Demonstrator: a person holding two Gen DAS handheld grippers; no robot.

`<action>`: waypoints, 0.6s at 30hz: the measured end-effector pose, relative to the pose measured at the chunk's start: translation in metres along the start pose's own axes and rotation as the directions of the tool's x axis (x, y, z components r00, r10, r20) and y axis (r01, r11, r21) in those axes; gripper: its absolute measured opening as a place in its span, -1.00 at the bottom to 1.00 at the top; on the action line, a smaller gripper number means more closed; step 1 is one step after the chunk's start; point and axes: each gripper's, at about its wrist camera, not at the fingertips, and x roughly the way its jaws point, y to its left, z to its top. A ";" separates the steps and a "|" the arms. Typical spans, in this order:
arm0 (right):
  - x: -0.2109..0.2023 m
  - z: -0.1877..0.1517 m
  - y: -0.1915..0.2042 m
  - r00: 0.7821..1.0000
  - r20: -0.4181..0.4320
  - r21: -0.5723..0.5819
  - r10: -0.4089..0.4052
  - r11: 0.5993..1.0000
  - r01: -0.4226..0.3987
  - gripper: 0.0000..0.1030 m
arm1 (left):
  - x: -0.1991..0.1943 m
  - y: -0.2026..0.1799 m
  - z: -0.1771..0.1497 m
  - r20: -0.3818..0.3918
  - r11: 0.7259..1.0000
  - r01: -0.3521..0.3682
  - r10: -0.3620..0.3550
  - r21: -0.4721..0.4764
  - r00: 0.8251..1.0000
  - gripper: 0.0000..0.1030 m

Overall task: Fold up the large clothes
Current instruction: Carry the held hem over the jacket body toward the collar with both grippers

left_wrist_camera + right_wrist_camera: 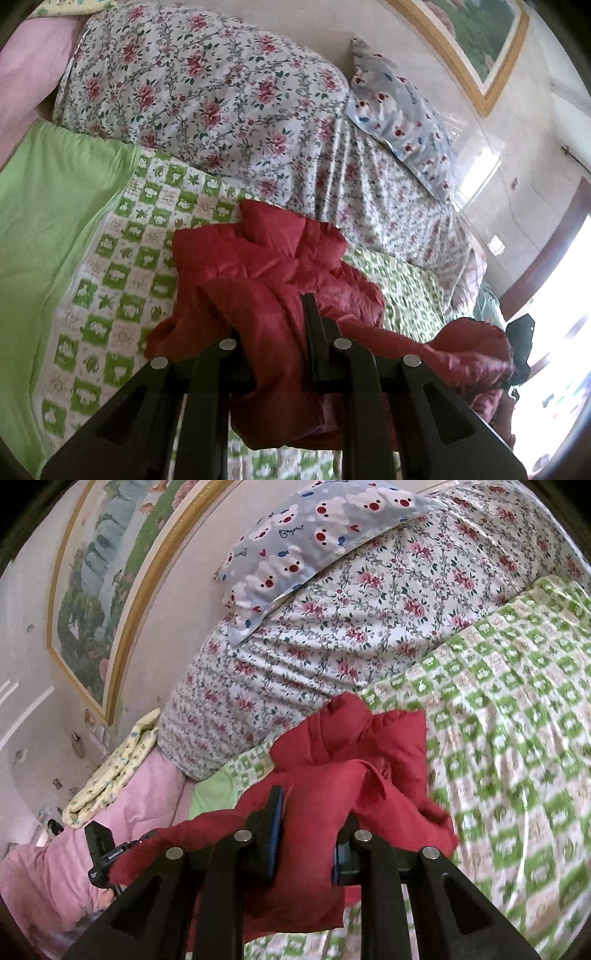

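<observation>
A red padded jacket [266,251] hangs lifted over the bed. In the left wrist view, my left gripper [275,332] is shut on a thick fold of it, and the cloth bulges out between and below the jaws. From there the jacket stretches right to my right gripper [521,343], seen as a small black shape. In the right wrist view, my right gripper [314,819] is shut on another bunch of the red jacket [354,746], and its blue-padded finger [277,812] presses into the cloth. The left gripper [99,853] shows at the lower left, where the jacket ends.
Under the jacket lies a green-and-white checked sheet [110,266] [517,738]. Behind it are a rolled floral quilt [207,92] [332,627] and a bear-print pillow [399,110] [303,546]. Pink bedding [48,878], plain green fabric [48,221], a framed painting [96,590] and a bright window [565,332] surround the bed.
</observation>
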 end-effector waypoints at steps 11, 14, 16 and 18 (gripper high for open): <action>0.079 0.046 -0.029 0.997 0.018 0.053 -0.077 0.996 0.076 -0.63 | 0.080 0.022 0.051 -0.027 0.996 -0.086 0.085 -0.035 0.996 -0.70; 0.102 0.054 -0.042 0.995 0.018 0.075 -0.100 0.992 0.099 -0.63 | 0.107 0.029 0.060 -0.035 0.992 -0.120 0.118 -0.040 0.992 -0.70; 0.115 0.057 -0.050 0.993 0.017 0.089 -0.119 0.989 0.117 -0.63 | 0.123 0.035 0.065 -0.042 0.989 -0.142 0.140 -0.049 0.989 -0.70; 0.130 0.061 -0.061 0.990 0.010 0.116 -0.140 0.984 0.138 -0.63 | 0.139 0.041 0.071 -0.053 0.985 -0.162 0.159 -0.063 0.986 -0.70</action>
